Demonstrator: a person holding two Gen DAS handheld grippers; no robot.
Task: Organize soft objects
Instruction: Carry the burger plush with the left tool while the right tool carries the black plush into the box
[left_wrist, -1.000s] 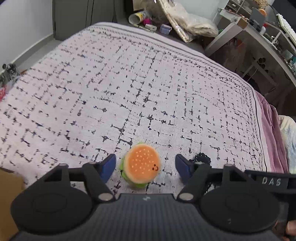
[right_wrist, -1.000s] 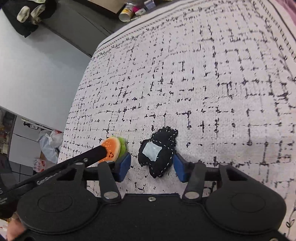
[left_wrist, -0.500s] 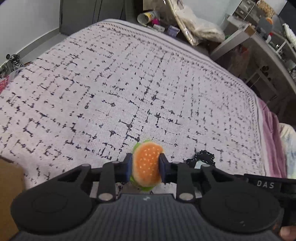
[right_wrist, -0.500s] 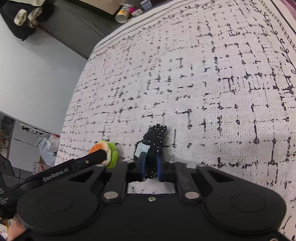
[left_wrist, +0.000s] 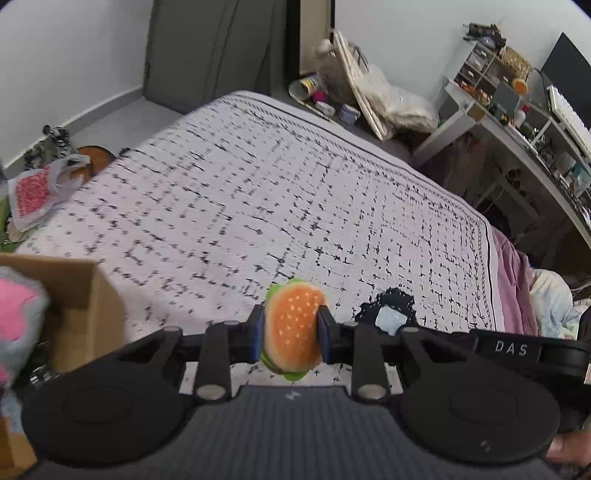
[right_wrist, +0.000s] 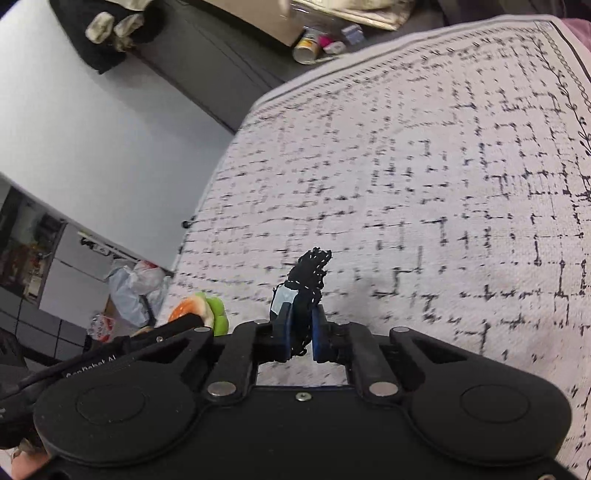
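Left gripper (left_wrist: 291, 334) clamped on burger plush (left_wrist: 293, 332); right gripper (right_wrist: 300, 334) pinching black plush (right_wrist: 308, 273) thinly; could slip mid-carry.

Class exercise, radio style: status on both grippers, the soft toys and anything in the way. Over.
Left gripper shut on burger plush. Right gripper shut on black felt toy. Cardboard box at left, bedspread otherwise bare ahead.
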